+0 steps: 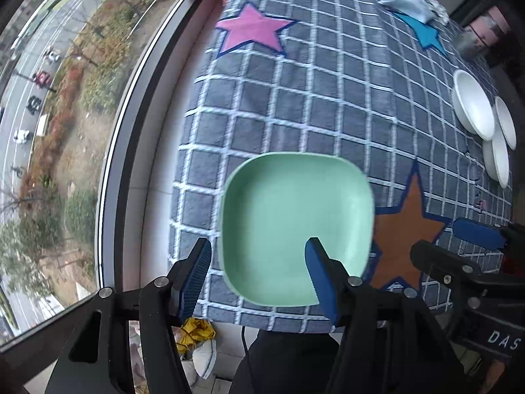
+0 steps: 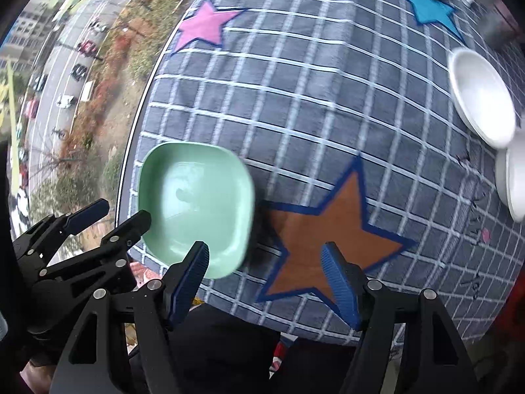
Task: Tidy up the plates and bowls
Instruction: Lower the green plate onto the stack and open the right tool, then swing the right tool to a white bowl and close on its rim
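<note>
Cloth: grey checked tablecloth (image 1: 328,105) covering the table.
Stars: pink star (image 1: 251,29), blue star (image 1: 426,34), orange star (image 2: 331,236) on the cloth.
Far end: crumpled pale rag (image 1: 407,1).
Window: street with cars (image 1: 39,78) below.

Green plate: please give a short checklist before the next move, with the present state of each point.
1. Green plate flat on the tablecloth: ok.
2. Left gripper open, gripping nothing: ok.
3. Right gripper open, empty, above the orange star: ok.
4. White bowls apart from the plate: ok.
5. Plate fully on the table, off the near edge: cannot tell.
</note>
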Tool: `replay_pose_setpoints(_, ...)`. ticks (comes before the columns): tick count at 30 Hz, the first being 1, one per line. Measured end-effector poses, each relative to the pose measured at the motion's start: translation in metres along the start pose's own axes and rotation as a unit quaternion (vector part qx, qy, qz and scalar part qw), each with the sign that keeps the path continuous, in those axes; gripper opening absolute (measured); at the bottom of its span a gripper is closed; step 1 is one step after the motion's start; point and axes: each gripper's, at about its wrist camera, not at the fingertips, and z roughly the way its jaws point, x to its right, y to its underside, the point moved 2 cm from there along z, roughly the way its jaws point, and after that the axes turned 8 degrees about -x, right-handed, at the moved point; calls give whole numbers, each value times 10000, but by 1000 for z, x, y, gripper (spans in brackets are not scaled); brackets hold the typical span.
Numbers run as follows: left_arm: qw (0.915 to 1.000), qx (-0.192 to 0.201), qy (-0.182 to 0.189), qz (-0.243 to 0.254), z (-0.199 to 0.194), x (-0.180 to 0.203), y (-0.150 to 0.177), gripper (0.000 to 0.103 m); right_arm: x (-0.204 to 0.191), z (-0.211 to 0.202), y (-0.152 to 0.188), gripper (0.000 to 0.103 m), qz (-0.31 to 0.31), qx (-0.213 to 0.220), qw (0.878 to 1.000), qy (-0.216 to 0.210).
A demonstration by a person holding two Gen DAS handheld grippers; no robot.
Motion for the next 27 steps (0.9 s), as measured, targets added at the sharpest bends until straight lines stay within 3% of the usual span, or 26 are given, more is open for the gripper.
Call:
replay_pose_setpoints(5,9994,0,136,311,-5,33,-6,63,39,-12,13,72,447,114,9989,-12)
replay_pose_setpoints(9,9959,-55,426,796,-9,83,-10,64,81,-22,27,72,915,287,9954,-21)
replay_pose_setpoints(15,9867,-57,364,1582,-16,170,-14,64,195,-40,59,72,2018,603,9774,-150)
replay_pose_setpoints(22,9871,-312,382,1523,-12,235,-26,64,351,-66,72,72,3241,838,9418,-293)
replay_pose_setpoints(25,9890,-372,266,1404,-12,253,-28,64,395,-64,58,72,3412,806,9356,-413)
replay_pose_setpoints(27,9900,-370,188,1345,-10,258,-26,64,411,-60,43,72,3302,763,9399,-411)
